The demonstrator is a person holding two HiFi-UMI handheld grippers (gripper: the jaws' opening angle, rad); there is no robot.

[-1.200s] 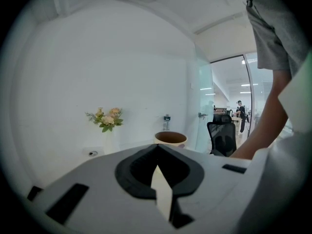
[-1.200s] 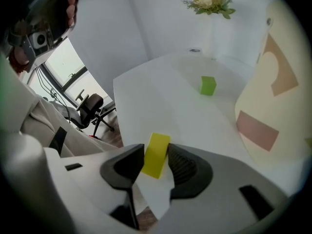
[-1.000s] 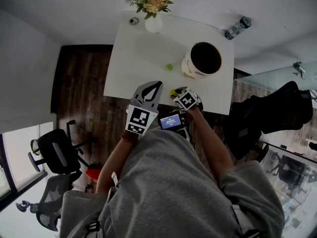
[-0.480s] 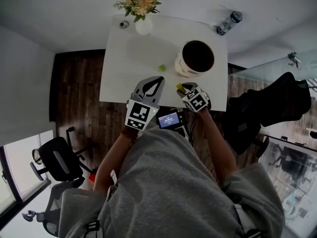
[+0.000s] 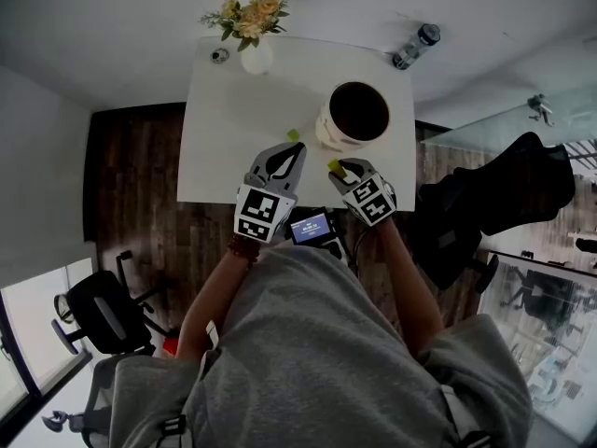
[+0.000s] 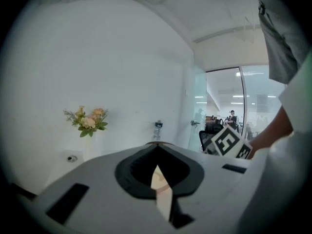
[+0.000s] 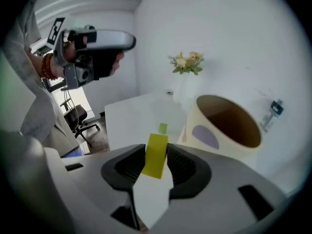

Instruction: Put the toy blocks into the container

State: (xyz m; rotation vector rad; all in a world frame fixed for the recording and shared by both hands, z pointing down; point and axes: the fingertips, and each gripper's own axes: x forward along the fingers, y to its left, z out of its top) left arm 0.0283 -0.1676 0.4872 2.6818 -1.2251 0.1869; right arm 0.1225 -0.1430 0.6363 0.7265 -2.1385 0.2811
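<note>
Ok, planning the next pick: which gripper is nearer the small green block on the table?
Left. The left gripper has its tips right beside the green block; the right gripper, holding a yellow block, is farther right, near the container.

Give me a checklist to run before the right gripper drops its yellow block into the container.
1. Yellow block clamped between the right gripper jaws: ok.
2. Container upright, mouth unobstructed: ok.
3. Block directly over the mouth: not ok; it sits short of the rim, on the near side.
4. Left gripper out of the path: ok; it is off to the left, jaws together, with nothing between them.
5. All blocks off the table: not ok; a green block lies beside the container.
6. Room inside the container: cannot tell; the interior is dark.
</note>
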